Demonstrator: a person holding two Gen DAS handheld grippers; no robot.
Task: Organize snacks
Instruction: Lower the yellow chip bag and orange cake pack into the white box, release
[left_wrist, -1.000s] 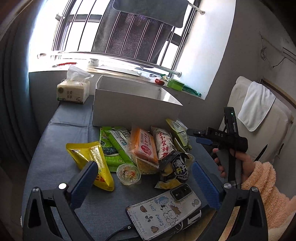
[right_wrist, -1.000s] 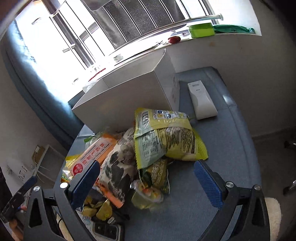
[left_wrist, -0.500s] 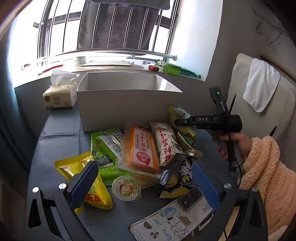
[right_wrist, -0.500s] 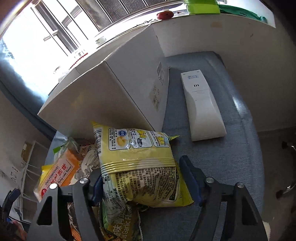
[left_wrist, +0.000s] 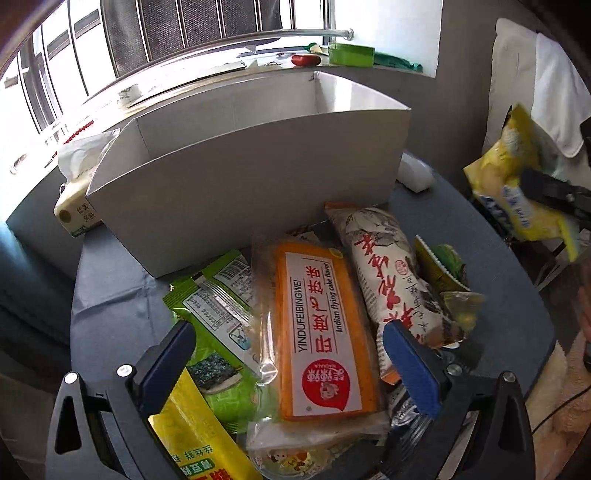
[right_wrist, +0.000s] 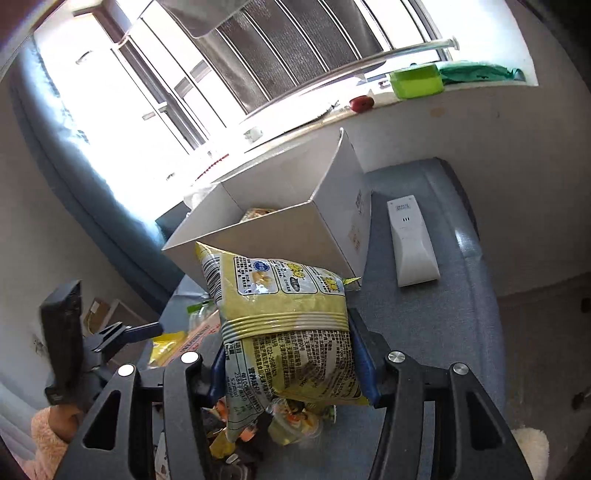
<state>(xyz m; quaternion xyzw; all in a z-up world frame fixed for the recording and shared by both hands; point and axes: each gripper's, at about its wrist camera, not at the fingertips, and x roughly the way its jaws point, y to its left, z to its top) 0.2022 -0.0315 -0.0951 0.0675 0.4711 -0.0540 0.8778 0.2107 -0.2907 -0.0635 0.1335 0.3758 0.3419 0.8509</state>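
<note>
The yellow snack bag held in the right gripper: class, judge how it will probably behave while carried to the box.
The yellow snack bag is gripped at its lower half as the right gripper jaws close, so its puffed top may flop. It looks air-filled, probably light. Its glossy film could slip, and hard squeezing might crush the contents on the way to the white box.

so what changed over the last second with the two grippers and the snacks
The right gripper came in around the yellow chip bag, its jaws closing on it, and lifted it off the pile toward the white box. The left gripper moved in low over the orange cake pack, open and holding nothing. The box, the remote and the other snacks stayed put.
</note>
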